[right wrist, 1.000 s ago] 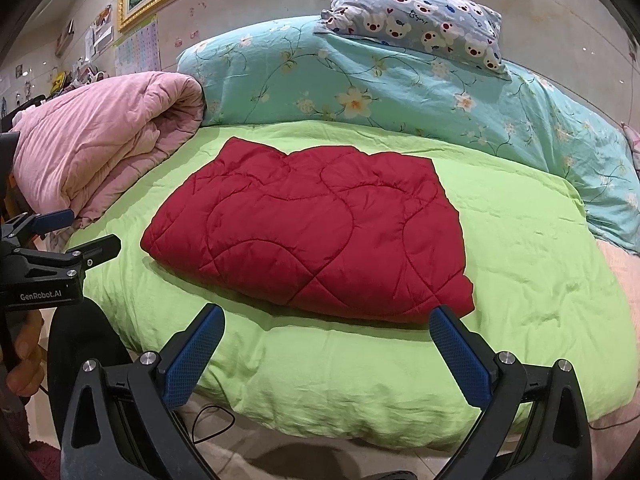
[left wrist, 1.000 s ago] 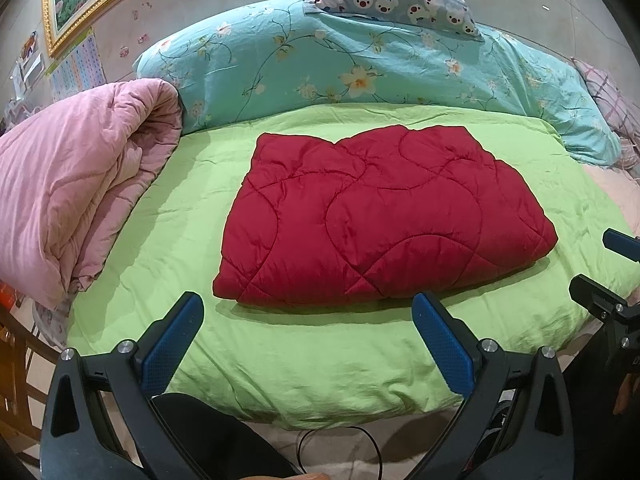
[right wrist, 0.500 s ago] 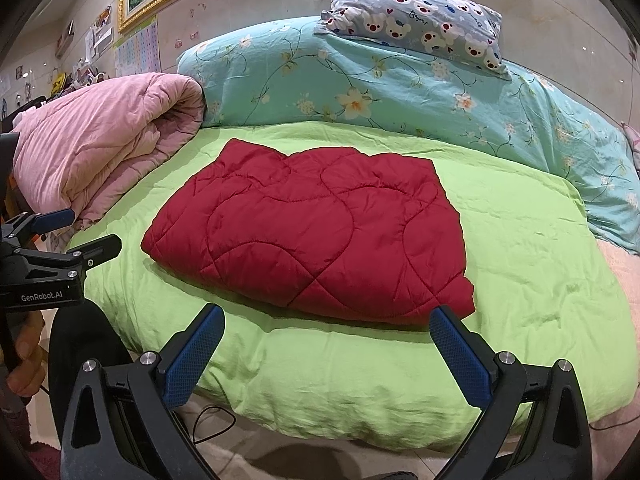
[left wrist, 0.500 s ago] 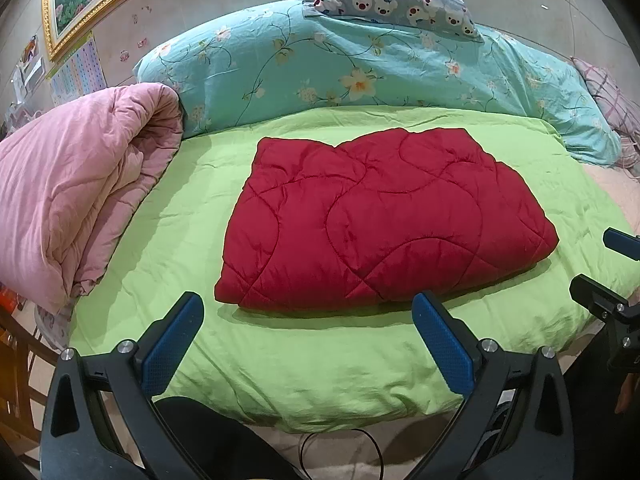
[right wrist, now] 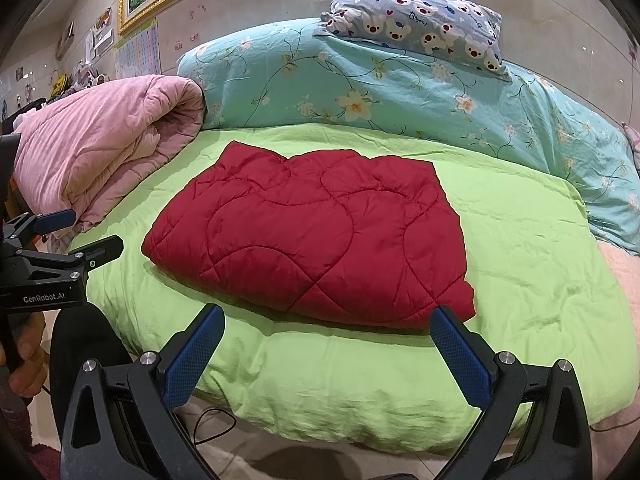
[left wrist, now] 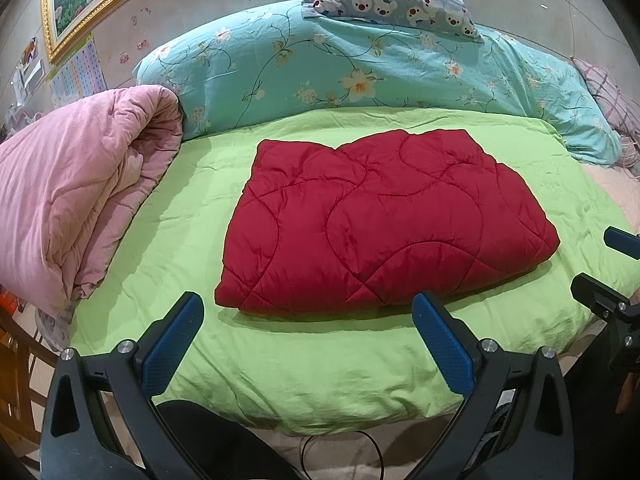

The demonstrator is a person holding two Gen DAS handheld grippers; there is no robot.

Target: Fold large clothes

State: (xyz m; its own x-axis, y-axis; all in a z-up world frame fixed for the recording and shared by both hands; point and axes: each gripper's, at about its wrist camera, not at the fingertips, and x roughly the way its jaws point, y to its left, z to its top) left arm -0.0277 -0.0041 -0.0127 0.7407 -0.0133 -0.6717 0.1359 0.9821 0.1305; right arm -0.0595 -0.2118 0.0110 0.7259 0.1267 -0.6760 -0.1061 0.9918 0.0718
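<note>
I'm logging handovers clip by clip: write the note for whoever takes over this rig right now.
Left gripper: open, holding nothing, short of the bed's near edge.
Right gripper: open, holding nothing, also short of the edge.
Red quilted garment: lies folded into a compact block on the green sheet, touched by neither gripper.
Pink quilt: rolled at the left.
Done: the fold looks finished.
Left: perhaps tidy the uneven far edge.

Bright, even indoor light gives sharp pictures, with ceiling-lamp glints on the glossy wall [left wrist: 256,4], soft shadows, and fisheye bending with dark corners.
</note>
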